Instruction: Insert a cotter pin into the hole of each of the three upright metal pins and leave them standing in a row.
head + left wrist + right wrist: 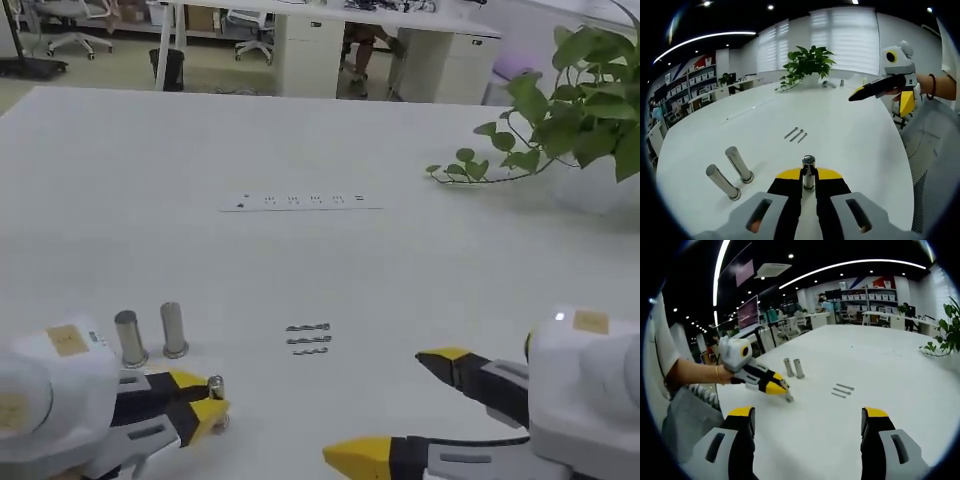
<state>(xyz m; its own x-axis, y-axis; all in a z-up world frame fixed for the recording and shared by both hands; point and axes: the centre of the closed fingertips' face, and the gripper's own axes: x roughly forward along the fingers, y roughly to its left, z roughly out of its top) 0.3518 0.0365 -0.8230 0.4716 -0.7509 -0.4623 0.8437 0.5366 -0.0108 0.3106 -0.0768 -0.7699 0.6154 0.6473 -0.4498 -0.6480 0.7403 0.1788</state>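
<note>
Two metal pins (pixel 130 338) (pixel 174 330) stand upright side by side on the white table (pixel 300 150). A third metal pin (pixel 808 172) is clamped upright between the yellow tips of my left gripper (pixel 205 403), near the table's front edge. Three cotter pins (pixel 308 339) lie in a small stack at the middle of the table, also seen as cotter pins (pixel 796 134) and cotter pins (pixel 842 390). My right gripper (pixel 400 410) hovers at the lower right, wide open, with nothing between its jaws.
A potted green plant (pixel 570 110) stands at the table's far right. A flush power strip (pixel 300 202) lies in the table's middle. Office chairs and desks stand beyond the far edge.
</note>
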